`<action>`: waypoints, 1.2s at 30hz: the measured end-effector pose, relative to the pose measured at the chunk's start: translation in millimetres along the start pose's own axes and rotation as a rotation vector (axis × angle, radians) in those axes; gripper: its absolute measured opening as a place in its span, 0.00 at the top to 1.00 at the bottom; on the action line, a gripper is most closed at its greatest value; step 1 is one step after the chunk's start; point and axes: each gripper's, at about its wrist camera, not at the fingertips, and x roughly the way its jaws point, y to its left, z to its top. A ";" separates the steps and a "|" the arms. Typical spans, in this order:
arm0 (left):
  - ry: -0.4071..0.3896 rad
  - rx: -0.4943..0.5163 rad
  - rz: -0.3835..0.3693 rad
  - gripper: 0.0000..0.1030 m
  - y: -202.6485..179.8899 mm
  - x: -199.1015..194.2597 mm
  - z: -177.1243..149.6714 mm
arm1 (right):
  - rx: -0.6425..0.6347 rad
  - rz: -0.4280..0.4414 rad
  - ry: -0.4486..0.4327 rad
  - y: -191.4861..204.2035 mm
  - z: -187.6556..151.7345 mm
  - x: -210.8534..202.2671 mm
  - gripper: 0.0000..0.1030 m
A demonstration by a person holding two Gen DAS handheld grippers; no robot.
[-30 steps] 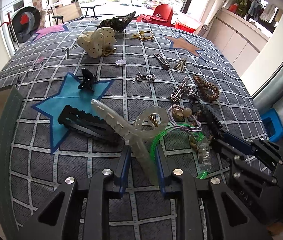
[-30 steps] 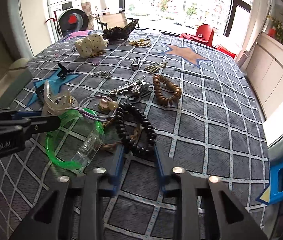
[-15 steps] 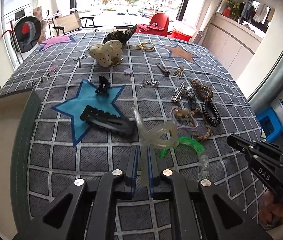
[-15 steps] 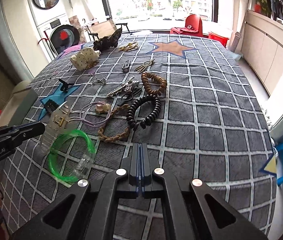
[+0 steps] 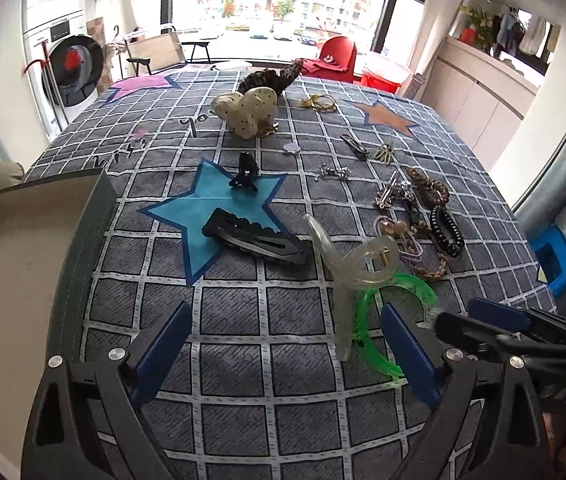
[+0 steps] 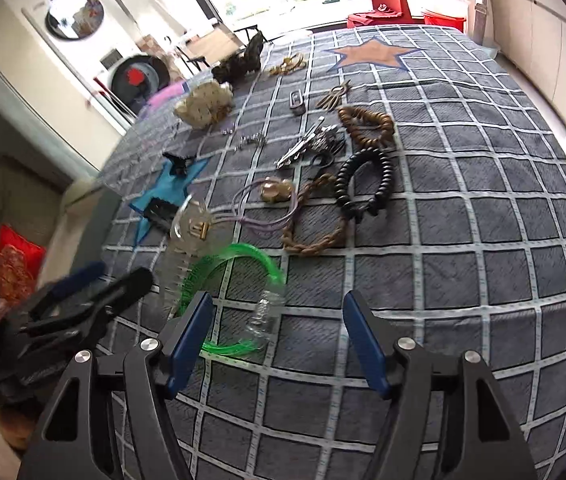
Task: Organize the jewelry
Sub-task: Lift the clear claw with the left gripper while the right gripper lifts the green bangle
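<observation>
My left gripper (image 5: 285,332) hangs over the grey checked cloth with its jaws opening wide. The lower end of a clear plastic hair clip (image 5: 343,308) shows between them, untouched by either pad. The clip leans across a green bangle (image 5: 397,300). My right gripper (image 6: 279,320) is also opening its jaws, and part of the green bangle (image 6: 235,300) lies below and between them, not pressed. The clear hair clip (image 6: 191,232) is blurred to the left in that view. Each gripper shows in the other's view: the right gripper (image 5: 495,328) and the left gripper (image 6: 83,292).
An open box (image 5: 83,240) stands at the cloth's left edge. On the cloth lie a large black clip (image 5: 259,240), a small black claw clip (image 5: 245,172), a black coil tie (image 6: 367,180), a braided band (image 6: 315,220), a brown bead bracelet (image 6: 367,124) and several metal pins farther back.
Both grippers went from shut to open. The left one let go of the clear clip, which now leans on the green bangle. The right gripper's view has rolled and shifted.
</observation>
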 end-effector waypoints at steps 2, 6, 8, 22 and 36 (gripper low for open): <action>0.003 0.003 0.002 0.06 1.4 2.8 2.2 | -0.016 -0.040 0.019 4.8 -0.1 8.5 0.50; 0.020 -0.006 -0.017 0.07 4.7 10.0 4.2 | -0.094 -0.123 0.012 16.0 -2.0 11.0 0.64; 0.036 0.000 -0.032 0.07 3.4 13.8 3.3 | -0.140 -0.161 0.008 19.7 -4.4 11.2 0.69; 0.090 0.140 -0.050 0.73 -41.8 40.8 5.4 | -0.145 -0.270 -0.007 -10.8 -15.1 -6.4 0.89; -0.036 0.129 -0.088 0.90 -25.3 -29.5 -5.9 | -0.005 -0.178 -0.052 -17.1 -25.1 -42.2 0.90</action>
